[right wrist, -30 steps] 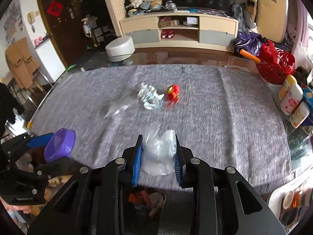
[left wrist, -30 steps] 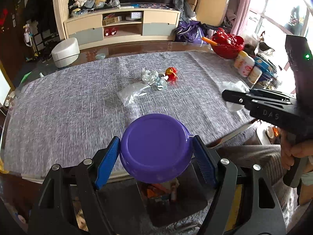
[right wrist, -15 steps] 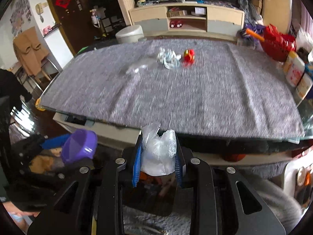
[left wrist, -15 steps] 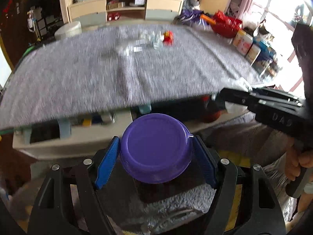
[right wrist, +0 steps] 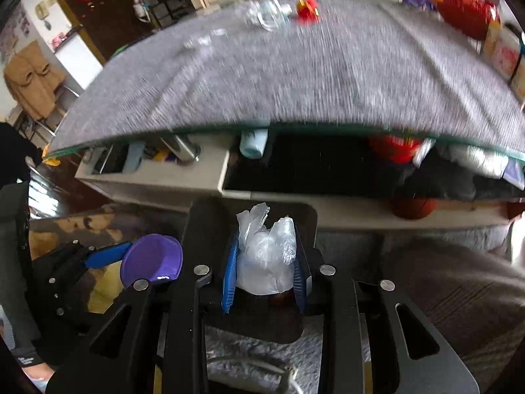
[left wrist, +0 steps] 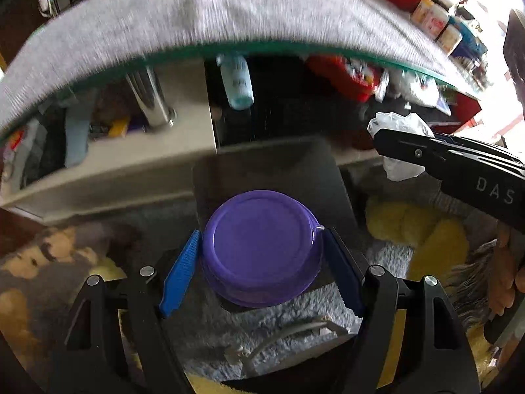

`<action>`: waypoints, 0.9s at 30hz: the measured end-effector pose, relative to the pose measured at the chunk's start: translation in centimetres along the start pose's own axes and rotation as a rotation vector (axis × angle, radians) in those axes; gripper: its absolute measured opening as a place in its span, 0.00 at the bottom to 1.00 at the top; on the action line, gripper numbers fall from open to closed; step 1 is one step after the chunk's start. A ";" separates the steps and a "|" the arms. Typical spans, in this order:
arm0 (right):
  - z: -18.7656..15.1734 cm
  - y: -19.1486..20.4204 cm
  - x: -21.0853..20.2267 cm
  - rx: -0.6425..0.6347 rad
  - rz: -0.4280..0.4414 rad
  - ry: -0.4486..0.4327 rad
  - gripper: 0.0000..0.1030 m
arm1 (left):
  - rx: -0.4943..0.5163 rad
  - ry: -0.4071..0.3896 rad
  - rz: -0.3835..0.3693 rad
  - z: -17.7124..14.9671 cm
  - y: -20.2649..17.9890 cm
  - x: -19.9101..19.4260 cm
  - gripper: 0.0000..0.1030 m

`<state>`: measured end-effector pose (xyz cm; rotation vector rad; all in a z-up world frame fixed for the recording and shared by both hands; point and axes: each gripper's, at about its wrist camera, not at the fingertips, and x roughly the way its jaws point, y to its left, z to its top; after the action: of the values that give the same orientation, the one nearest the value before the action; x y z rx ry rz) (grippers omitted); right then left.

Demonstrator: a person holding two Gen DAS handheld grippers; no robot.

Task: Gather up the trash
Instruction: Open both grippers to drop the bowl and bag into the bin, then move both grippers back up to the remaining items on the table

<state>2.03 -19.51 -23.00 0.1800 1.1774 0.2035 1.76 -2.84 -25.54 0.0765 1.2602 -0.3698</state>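
In the left wrist view, the left tool [left wrist: 262, 262] is clamped on a purple bowl [left wrist: 261, 246], bottom toward the camera. A second ago the bowl hung over the near edge of the bench [left wrist: 229, 16]; now that edge arches across the top of the view, so the tool has dropped below it and hangs over a dark bin [left wrist: 262, 170] on the rug in front of the bench. The right tool [left wrist: 403, 146] shows at the right, a white plastic bag [left wrist: 398, 124] pinched in its tips. In the right wrist view, the right tool [right wrist: 265, 269] is closed on that bag [right wrist: 265, 256], also below the bench's near edge [right wrist: 295, 65] and over the bin [right wrist: 256, 321], with the left tool [right wrist: 111, 257] and bowl [right wrist: 152, 259] at the left. Both pieces look ready to drop in. A crumpled clear wrapper [right wrist: 265, 14] and a small red thing [right wrist: 306, 8] near the bench's far edge are likely next to be collected.
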 end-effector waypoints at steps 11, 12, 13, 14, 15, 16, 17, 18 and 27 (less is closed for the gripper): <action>-0.6 0.4 2.7 0.008 0.039 0.069 0.32 | -0.012 0.047 -0.028 0.0 0.1 2.0 0.70; -0.5 0.4 2.8 0.010 0.043 0.072 0.32 | -0.014 0.049 -0.026 0.1 0.1 2.1 0.69; -0.3 0.4 2.8 0.014 0.045 0.073 0.33 | -0.014 0.052 -0.022 0.1 0.1 2.1 0.69; -0.2 0.5 2.9 0.018 0.046 0.075 0.37 | -0.013 0.056 -0.017 0.1 0.0 2.2 0.71; -0.1 0.4 2.9 0.021 0.047 0.077 0.45 | -0.013 0.057 -0.014 0.1 0.1 2.2 0.76; -0.1 0.4 3.0 0.026 0.049 0.078 0.48 | -0.013 0.057 -0.011 0.2 0.1 2.3 0.78; 0.0 0.3 3.0 0.030 0.050 0.076 0.53 | -0.014 0.057 -0.008 0.2 0.1 2.3 0.81; 0.1 0.2 2.9 0.034 0.048 0.072 0.56 | -0.016 0.059 -0.005 0.2 0.2 2.3 0.83; 0.9 -1.3 1.7 0.055 -0.013 0.047 0.88 | -0.053 0.047 -0.017 0.9 1.2 1.1 0.92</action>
<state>3.57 -20.33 -24.47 0.2164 1.2317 0.1645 3.26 -2.24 -26.44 0.0292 1.3174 -0.3505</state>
